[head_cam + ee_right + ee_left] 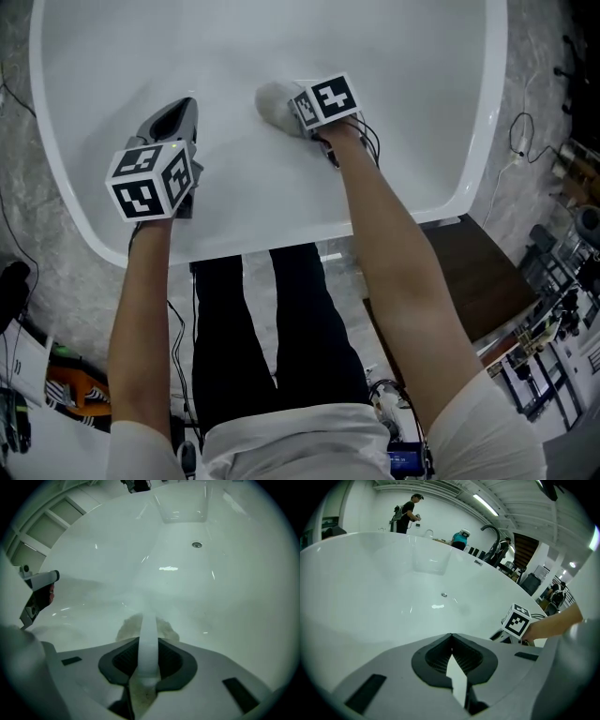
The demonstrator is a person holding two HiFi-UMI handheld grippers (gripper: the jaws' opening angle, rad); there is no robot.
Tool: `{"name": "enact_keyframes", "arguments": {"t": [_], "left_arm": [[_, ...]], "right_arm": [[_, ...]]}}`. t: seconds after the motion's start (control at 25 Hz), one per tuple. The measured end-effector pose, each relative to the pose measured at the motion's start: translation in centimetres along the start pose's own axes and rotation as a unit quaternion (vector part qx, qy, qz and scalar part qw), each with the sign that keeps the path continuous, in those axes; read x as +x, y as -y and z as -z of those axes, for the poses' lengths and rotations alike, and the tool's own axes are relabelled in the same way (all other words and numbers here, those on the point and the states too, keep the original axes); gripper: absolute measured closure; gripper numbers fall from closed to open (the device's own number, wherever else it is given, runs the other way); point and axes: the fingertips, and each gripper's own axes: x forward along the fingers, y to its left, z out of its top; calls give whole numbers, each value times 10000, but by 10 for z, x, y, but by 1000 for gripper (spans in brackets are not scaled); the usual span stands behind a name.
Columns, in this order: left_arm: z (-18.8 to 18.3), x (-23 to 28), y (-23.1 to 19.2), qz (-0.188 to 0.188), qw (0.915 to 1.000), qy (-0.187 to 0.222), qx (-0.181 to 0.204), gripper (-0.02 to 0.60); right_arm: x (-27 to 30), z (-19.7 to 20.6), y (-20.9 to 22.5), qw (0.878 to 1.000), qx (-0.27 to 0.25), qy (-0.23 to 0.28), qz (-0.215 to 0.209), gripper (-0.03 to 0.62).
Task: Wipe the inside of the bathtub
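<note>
The wiping pad, a pale, fluffy lump with a smooth white strap across its middle, is pressed against the inner slope of the bathtub, on the near side, about midway between the left and right rims. My right hand-held gripper is clamped on that strap, with the pad bulging out just past the jaw tips. The bathtub is glossy white with a broad rounded rim, and light glints streak its smooth wall. A small round metal fitting sits high on the far wall.

My left hand-held gripper hangs inside the bathtub near the left part of the near rim. It is well apart from the pad, and its grey jaws are brought together at the tips with nothing between them. Each hand-held gripper carries a cube with bold black-and-white square markers.

Around the bathtub lies a mottled grey stone floor with dark cables trailing over it. A brown panel butts up to the near right corner. Beyond the far rim stand several people under strip lights.
</note>
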Motion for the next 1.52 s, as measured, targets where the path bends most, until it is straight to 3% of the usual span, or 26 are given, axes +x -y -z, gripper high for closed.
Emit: {"name": "enact_keyframes", "arguments": {"t": [0.48, 0.84, 1.16, 1.52], "left_arm": [[8, 15, 33, 185, 9998, -86, 74, 571], [5, 25, 47, 216, 9996, -125, 157, 569], [11, 30, 40, 154, 9994, -203, 237, 571], [17, 41, 23, 95, 9993, -248, 275, 569]], "right_arm": [[-33, 28, 58, 9993, -6, -139, 360, 497], [-49, 41, 95, 9944, -253, -478, 905, 497], [-43, 43, 114, 9895, -460, -579, 1239, 497], [-19, 35, 136, 9885, -493, -500, 1341, 497]]}}
